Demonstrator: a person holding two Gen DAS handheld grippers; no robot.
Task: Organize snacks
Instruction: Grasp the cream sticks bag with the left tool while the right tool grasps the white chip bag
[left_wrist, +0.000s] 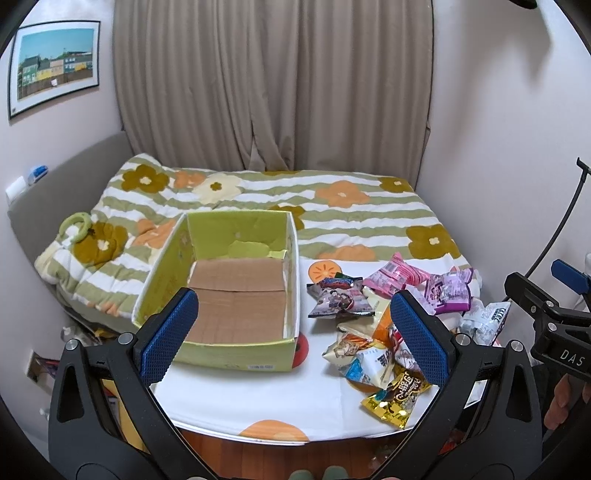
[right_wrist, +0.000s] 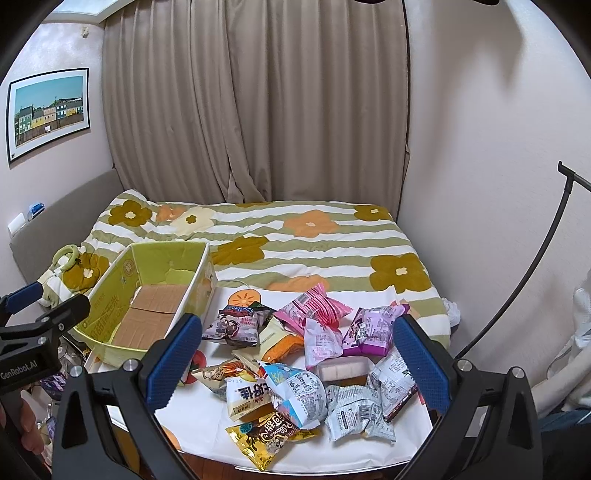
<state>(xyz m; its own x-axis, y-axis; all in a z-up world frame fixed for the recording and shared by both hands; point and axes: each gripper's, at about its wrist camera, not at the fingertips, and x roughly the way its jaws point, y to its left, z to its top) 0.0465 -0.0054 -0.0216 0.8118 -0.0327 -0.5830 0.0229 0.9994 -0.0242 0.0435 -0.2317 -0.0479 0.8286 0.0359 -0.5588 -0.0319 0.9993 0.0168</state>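
Both tongs, left gripper and right gripper, hang spread and empty; snacks heaped at table's right edge, box left; nothing packed yet, seemingly; next, pinch one packet.

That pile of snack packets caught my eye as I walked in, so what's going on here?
A person holds two black grippers with blue pads, both open and empty, above a white-clothed table. The left gripper hovers by an empty green cardboard box. The right gripper hovers over the loose heap of colourful snack packets beside it. No packet is in the box yet, so sorting hasn't begun.
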